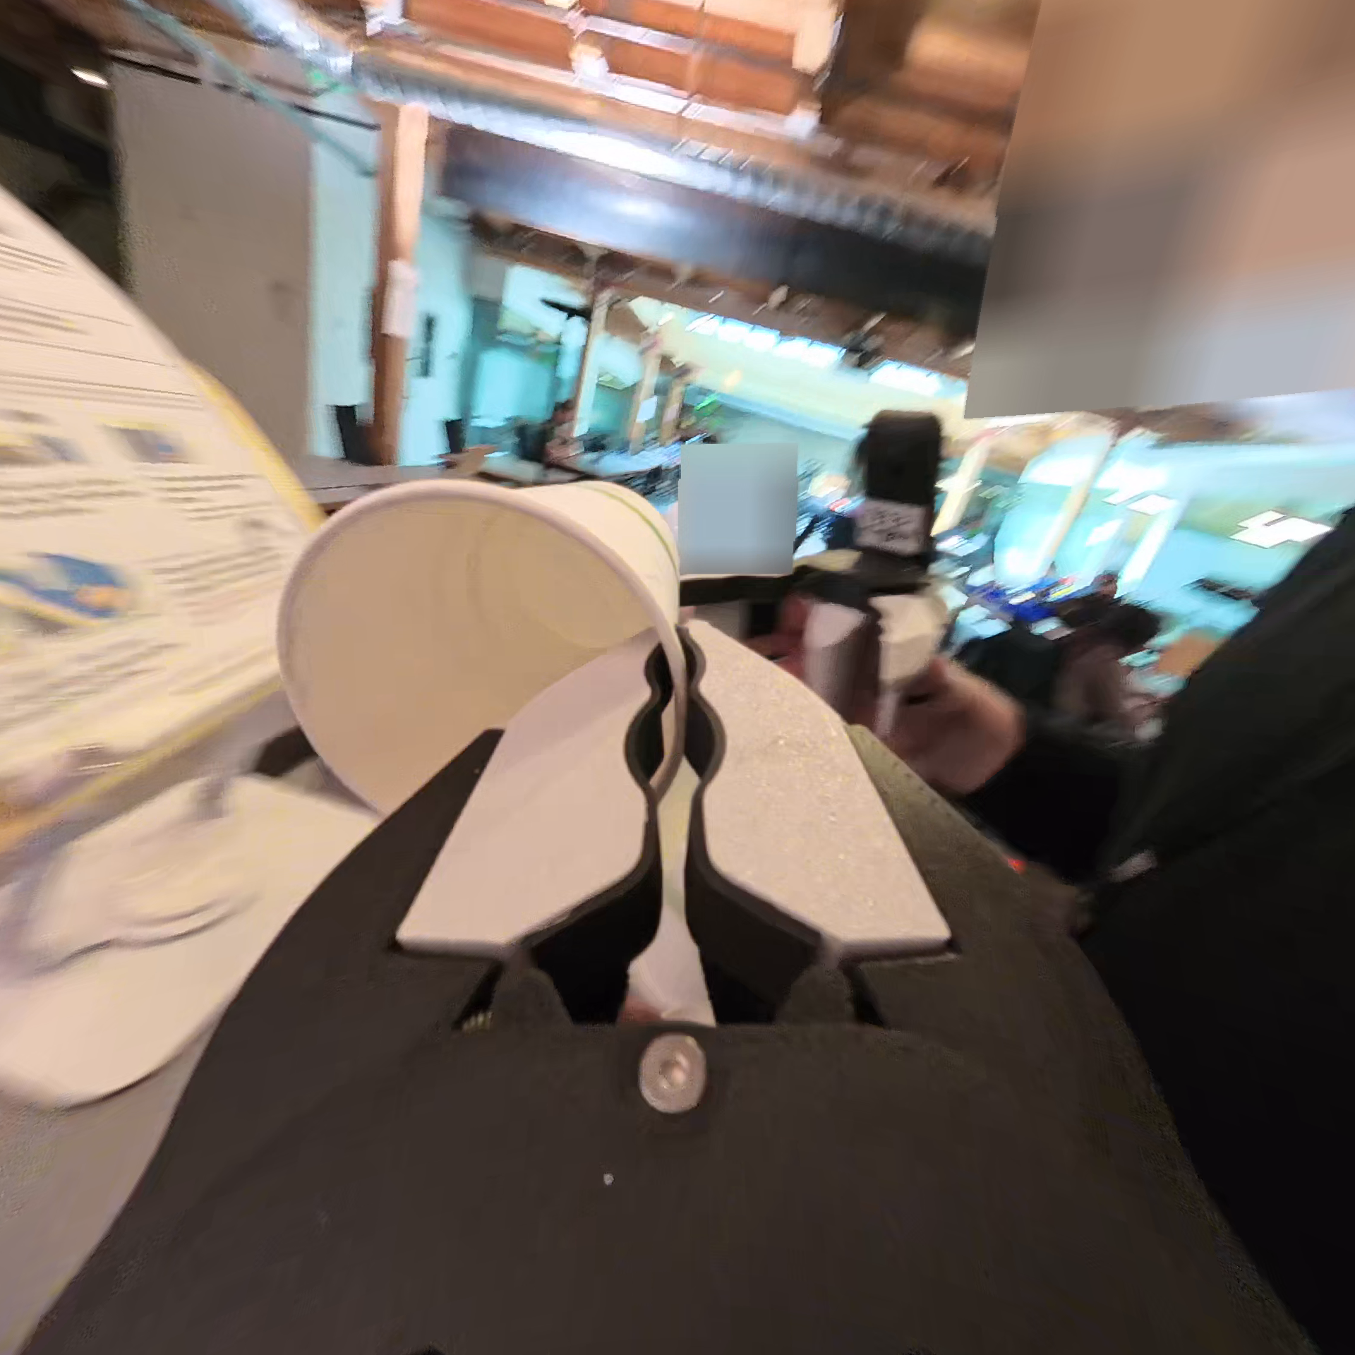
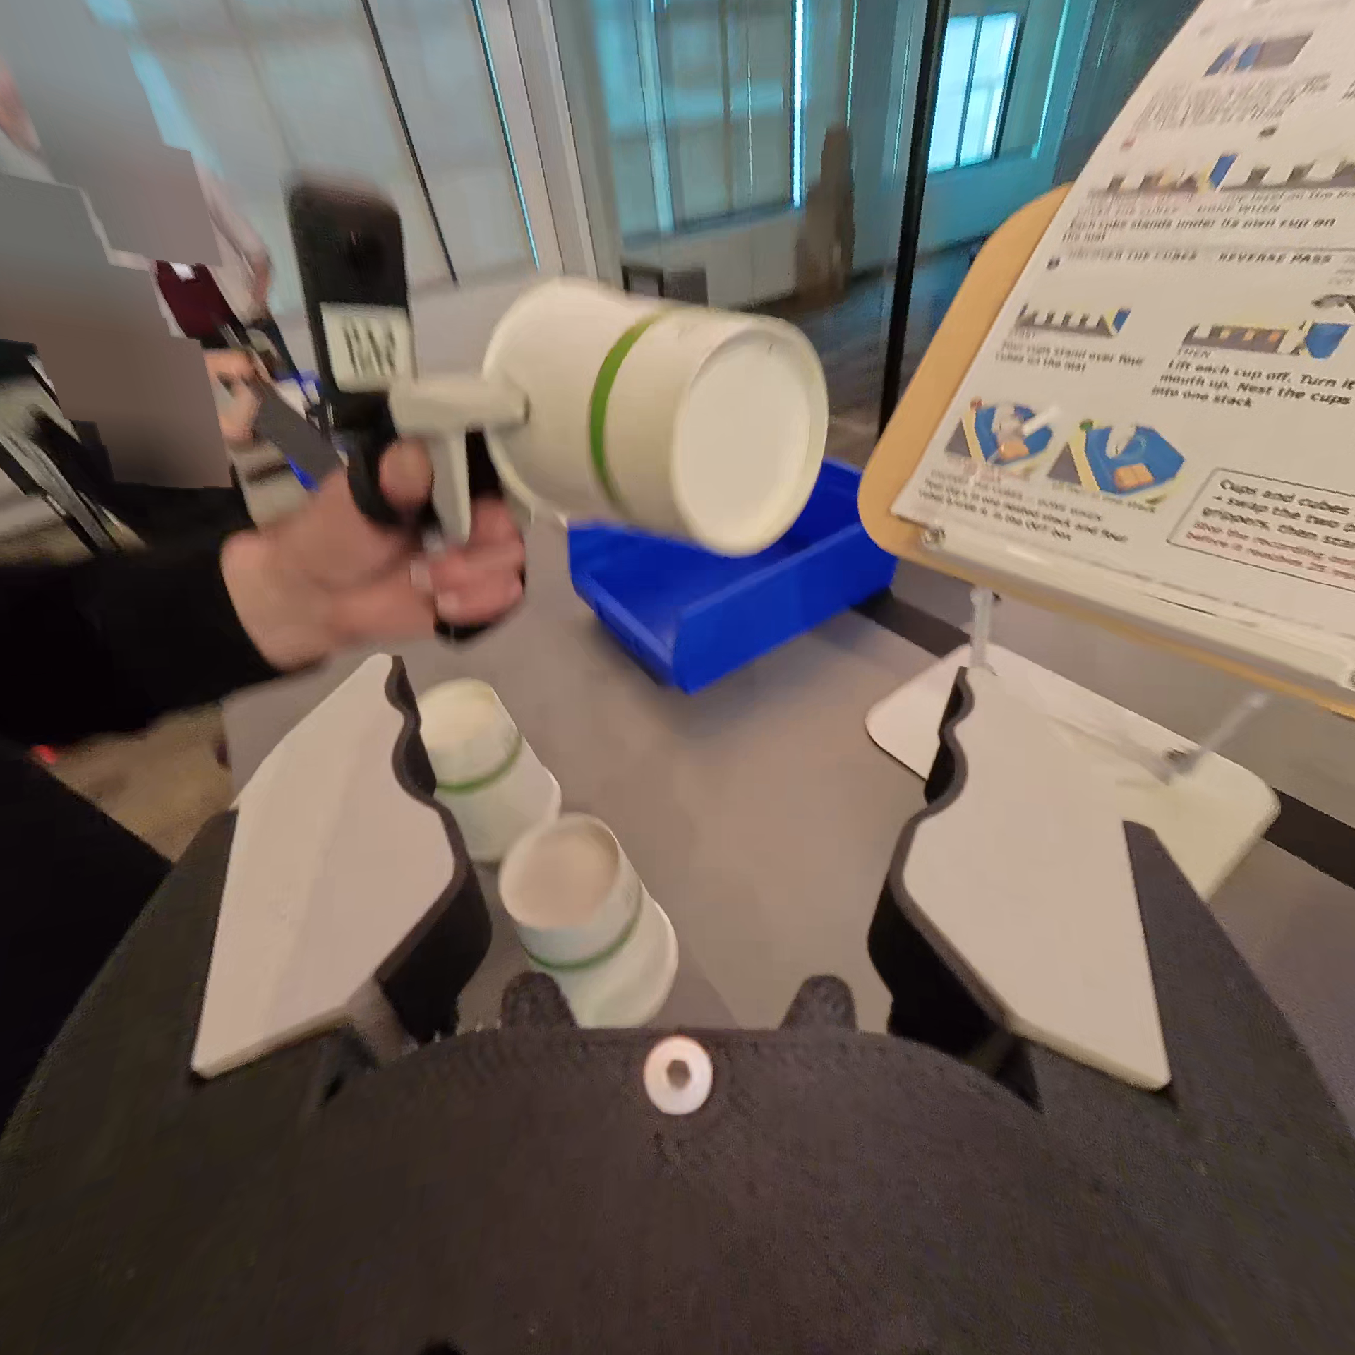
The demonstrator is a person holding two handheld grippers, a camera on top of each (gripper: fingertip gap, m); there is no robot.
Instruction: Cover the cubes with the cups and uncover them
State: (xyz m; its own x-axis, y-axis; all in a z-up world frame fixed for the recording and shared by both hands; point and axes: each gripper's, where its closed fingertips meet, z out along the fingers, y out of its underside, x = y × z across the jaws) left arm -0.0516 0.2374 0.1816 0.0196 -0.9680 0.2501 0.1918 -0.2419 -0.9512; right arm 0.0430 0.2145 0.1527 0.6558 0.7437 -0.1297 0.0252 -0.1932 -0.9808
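Note:
My left gripper (image 1: 678, 649) is shut on the rim of a white paper cup with a green stripe (image 1: 454, 623). It holds the cup in the air on its side, mouth toward the camera. In the right wrist view this cup (image 2: 660, 418) hangs above the table, bottom toward the camera, with the left gripper (image 2: 513, 410) pinching its rim. My right gripper (image 2: 674, 674) is open and empty above the grey table (image 2: 770, 806). Two more striped cups stand upside down between its fingers, one farther (image 2: 487, 762) and one nearer (image 2: 586, 924). No cube is visible.
A blue bin (image 2: 733, 608) sits on the table behind the held cup. An instruction sheet on a board (image 2: 1136, 308) leans on a stand at the right, its white base (image 2: 1100, 777) on the table. A person's hand (image 2: 352, 572) holds the left gripper.

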